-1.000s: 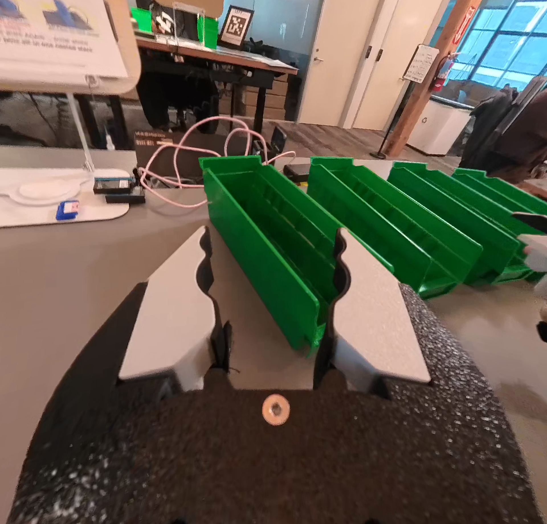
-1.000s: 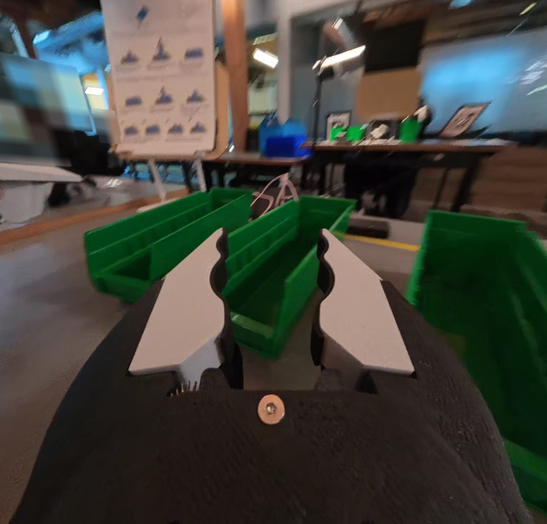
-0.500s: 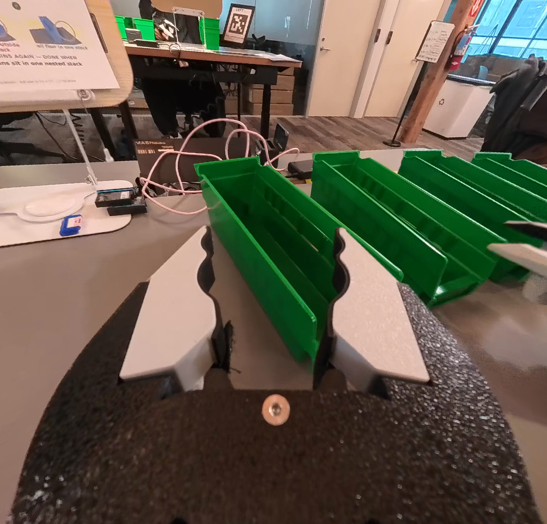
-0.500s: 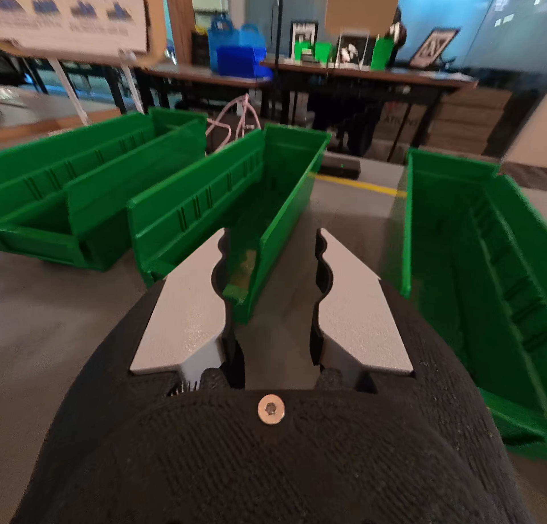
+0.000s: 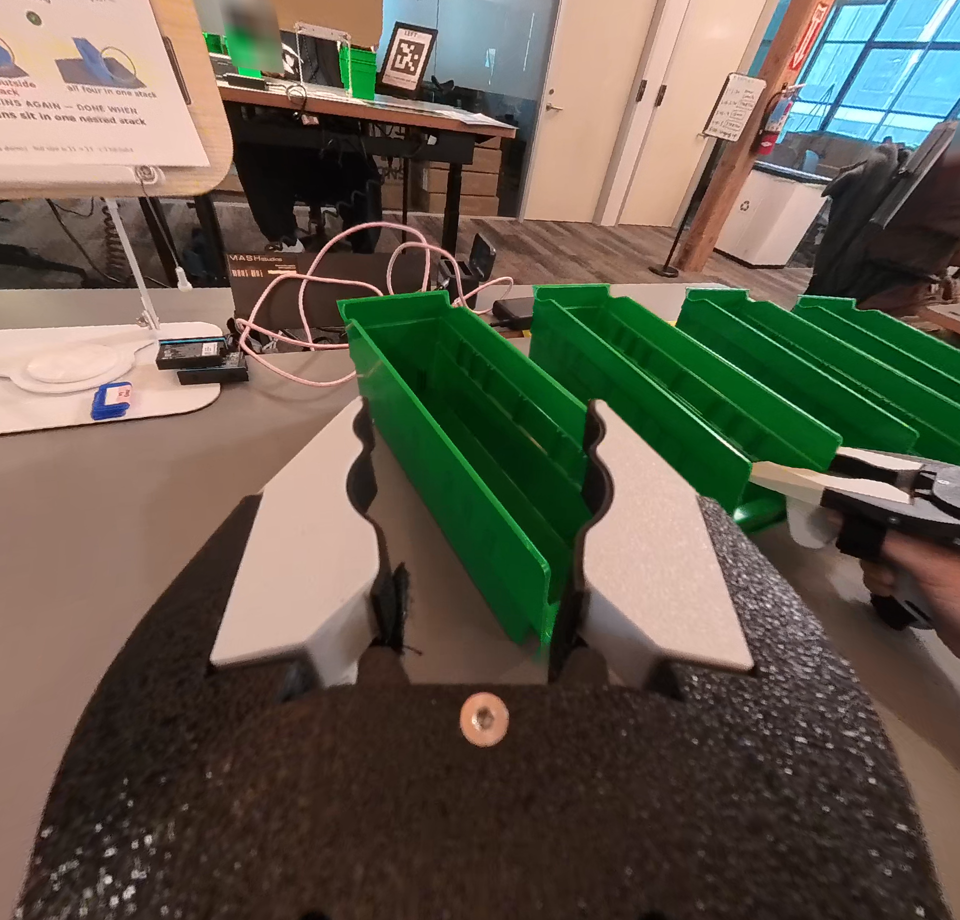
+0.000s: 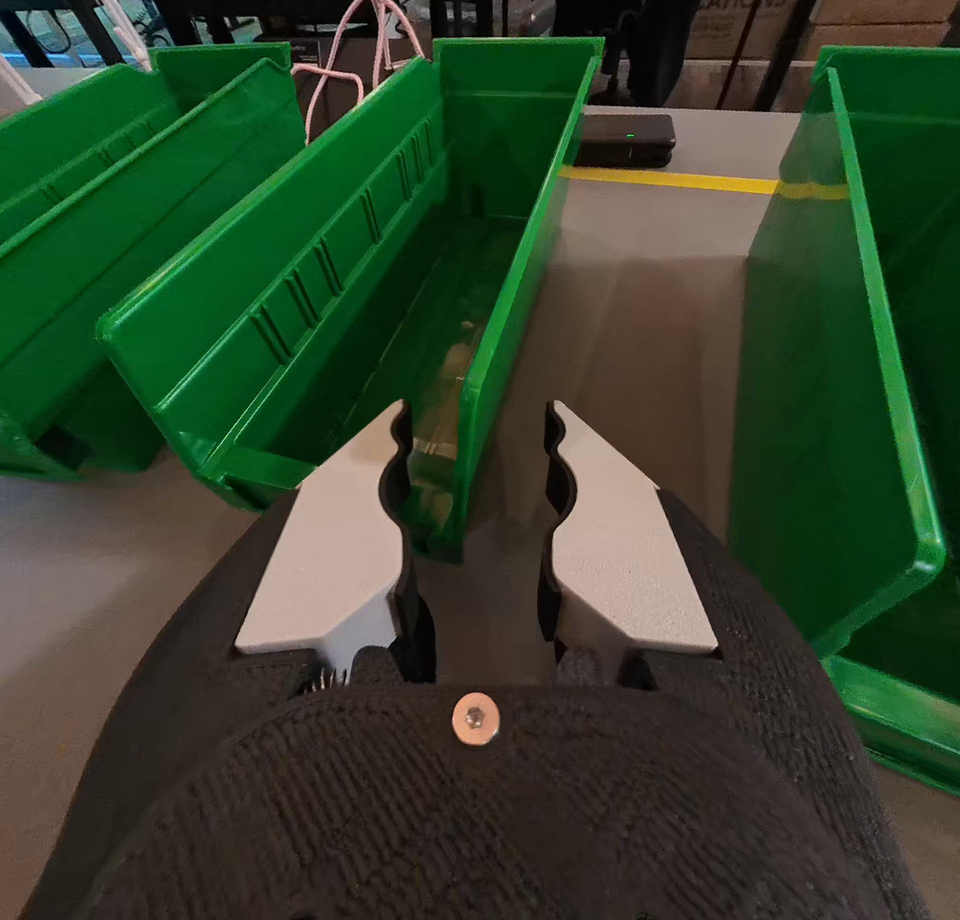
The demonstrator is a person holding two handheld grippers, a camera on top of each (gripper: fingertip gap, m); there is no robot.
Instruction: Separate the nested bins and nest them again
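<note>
We see four long green plastic bins standing side by side, separated, on a grey table (image 5: pixel 104 505). In the left wrist view our left gripper (image 5: pixel 478 417) has its jaws spread wide, straddling the left side wall of the leftmost bin (image 5: pixel 467 453) near its front end; the right finger (image 5: pixel 660 542) sits inside the bin, the left finger (image 5: pixel 306 542) outside it, and neither visibly presses the wall, so it holds nothing. To the right stand the second bin (image 5: pixel 649 407), the third bin (image 5: pixel 810 375) and the fourth bin (image 5: pixel 893 339). Our right gripper (image 5: pixel 789 471) shows at the right edge of that view, its fingers at the front corner of the second bin. In the right wrist view that gripper (image 6: pixel 478 417) is also open, with the right side wall of the second bin (image 6: pixel 311 271) between its fingers, the left finger (image 6: pixel 337 542) inside the bin and the right finger (image 6: pixel 618 547) outside; we cannot tell if either touches the wall. The third bin (image 6: pixel 831 375) stands apart to the right, the leftmost bin (image 6: pixel 104 183) to the left. Behind lie a pink cable (image 5: pixel 332 292), a black device (image 6: pixel 626 134) and a yellow tape line (image 6: pixel 670 181).
</note>
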